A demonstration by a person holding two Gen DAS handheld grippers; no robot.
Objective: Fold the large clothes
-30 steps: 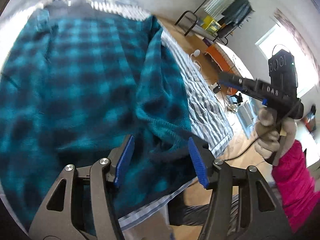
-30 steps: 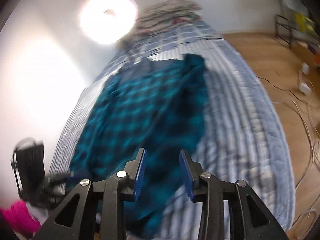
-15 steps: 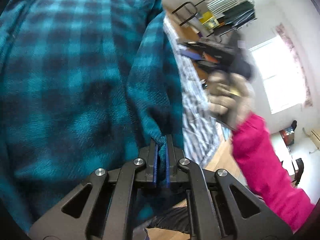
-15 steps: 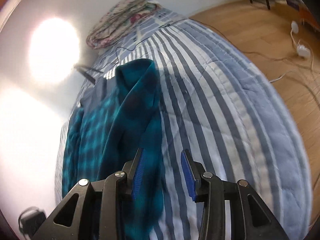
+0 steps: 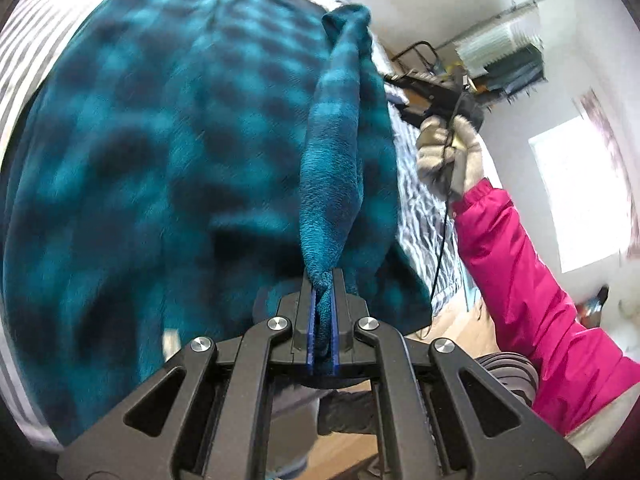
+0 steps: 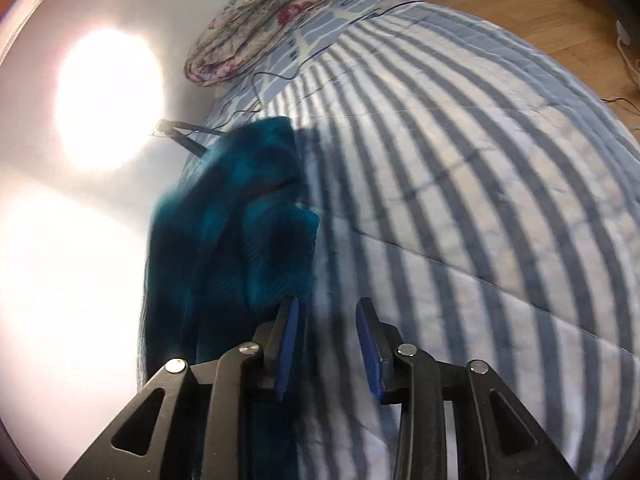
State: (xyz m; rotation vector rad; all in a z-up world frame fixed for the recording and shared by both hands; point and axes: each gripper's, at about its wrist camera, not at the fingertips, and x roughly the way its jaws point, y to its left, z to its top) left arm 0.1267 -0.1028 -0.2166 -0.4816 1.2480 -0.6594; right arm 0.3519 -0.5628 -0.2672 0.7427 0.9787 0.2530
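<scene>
Two views. Left wrist: left gripper point(image 5: 322, 312) fingers clamped on a fold of the teal plaid garment point(image 5: 160, 152), spread toward 10 o'clock over the striped bed point(image 5: 420, 200). Right wrist: right gripper point(image 6: 326, 344) fingers apart and closing, nothing between; garment at 10 o'clock.

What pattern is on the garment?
Teal-and-dark plaid check on the garment, clearest in the left wrist view.
</scene>
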